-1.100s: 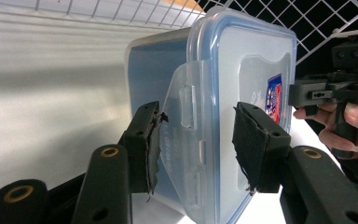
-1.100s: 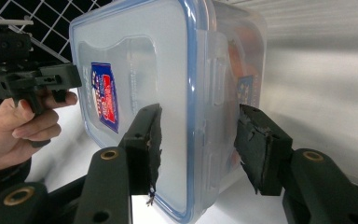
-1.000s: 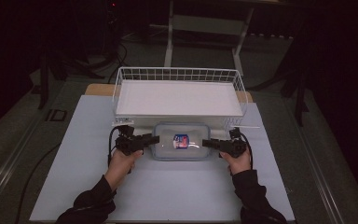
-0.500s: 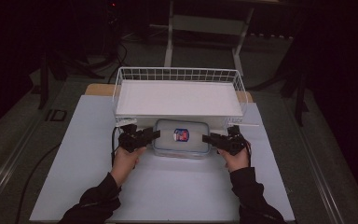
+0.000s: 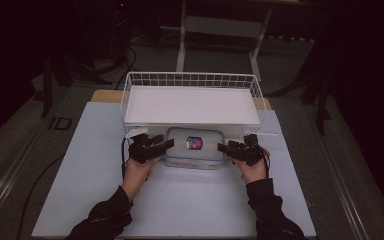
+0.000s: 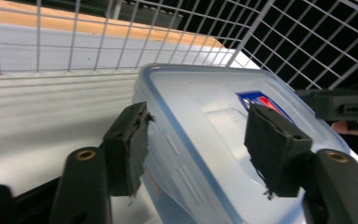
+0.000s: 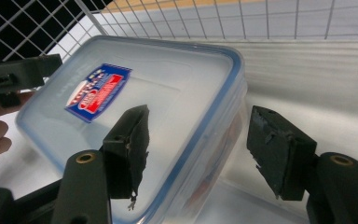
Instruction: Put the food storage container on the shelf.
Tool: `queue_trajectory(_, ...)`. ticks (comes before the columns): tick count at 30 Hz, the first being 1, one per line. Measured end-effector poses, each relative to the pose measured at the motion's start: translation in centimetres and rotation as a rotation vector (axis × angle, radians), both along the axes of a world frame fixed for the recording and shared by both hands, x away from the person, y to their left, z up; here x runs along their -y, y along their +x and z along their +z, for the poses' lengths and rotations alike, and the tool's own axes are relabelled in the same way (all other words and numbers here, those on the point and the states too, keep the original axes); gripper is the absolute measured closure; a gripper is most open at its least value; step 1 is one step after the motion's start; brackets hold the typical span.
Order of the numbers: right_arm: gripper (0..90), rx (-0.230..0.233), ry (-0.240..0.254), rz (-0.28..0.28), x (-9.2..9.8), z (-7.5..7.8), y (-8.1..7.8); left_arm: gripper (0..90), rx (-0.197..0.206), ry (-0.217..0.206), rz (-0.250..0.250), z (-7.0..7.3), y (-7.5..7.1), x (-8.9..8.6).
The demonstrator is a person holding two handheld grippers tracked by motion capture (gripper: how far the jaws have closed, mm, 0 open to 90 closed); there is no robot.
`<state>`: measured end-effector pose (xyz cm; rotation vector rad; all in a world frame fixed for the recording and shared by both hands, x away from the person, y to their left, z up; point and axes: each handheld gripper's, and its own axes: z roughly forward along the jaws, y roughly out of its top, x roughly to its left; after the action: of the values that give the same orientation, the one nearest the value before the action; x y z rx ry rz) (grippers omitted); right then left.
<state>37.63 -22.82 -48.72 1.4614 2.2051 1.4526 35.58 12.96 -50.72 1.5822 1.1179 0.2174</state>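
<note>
A clear plastic container (image 5: 194, 152) with a blue-rimmed lid and a red and blue label (image 5: 194, 143) lies flat on the white table, just in front of the wire basket. My left gripper (image 5: 166, 145) is at its left end and my right gripper (image 5: 221, 148) at its right end. In the left gripper view the jaws (image 6: 198, 135) straddle the lid's edge (image 6: 182, 135), one pad over the lid, one beside the wall. In the right gripper view the jaws (image 7: 200, 144) straddle the other end (image 7: 205, 121), with a gap at the outer pad. Both pairs of jaws have just been opening.
A white wire basket (image 5: 190, 75) with a white floor stands directly behind the container, its front wall close to it. The white table (image 5: 195, 205) stretches toward the person, whose forearms come in from the bottom. A wooden edge shows behind the basket.
The container has shifted a little toward the basket and now rests on the table. Both grippers' jaws have widened around its ends; the hands have barely moved.
</note>
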Motion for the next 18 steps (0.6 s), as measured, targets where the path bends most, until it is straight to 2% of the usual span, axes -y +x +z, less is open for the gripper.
queue_trajectory(1,38.2,0.003,0.004,-0.001,0.1,0.2,-0.3,37.4,-0.009,0.004,-0.011,0.2,-0.3,0.1)
queue_trajectory(3,38.3,0.017,0.006,0.006,0.2,0.6,-0.8,34.1,0.002,0.013,-0.053,0.4,-0.7,0.1)
queue_trajectory(7,38.8,0.039,0.011,0.023,0.4,1.5,-2.1,28.7,0.01,0.017,-0.077,0.9,-1.6,0.0)
queue_trajectory(10,40.1,0.053,0.036,0.041,0.2,2.1,-3.3,27.6,0.007,0.005,-0.099,1.3,-2.3,-0.3)
queue_trajectory(13,44.9,0.073,0.058,0.071,-0.4,2.7,-4.8,21.5,0.012,-0.032,-0.127,1.5,-3.1,-0.8)
queue_trajectory(16,51.3,0.079,0.068,0.105,-1.1,2.9,-6.0,12.5,0.014,-0.021,-0.159,1.6,-4.0,-1.0)
queue_trajectory(18,59.8,0.065,0.071,0.134,-1.6,2.8,-6.3,6.0,0.006,-0.027,-0.179,1.5,-4.5,-1.2)
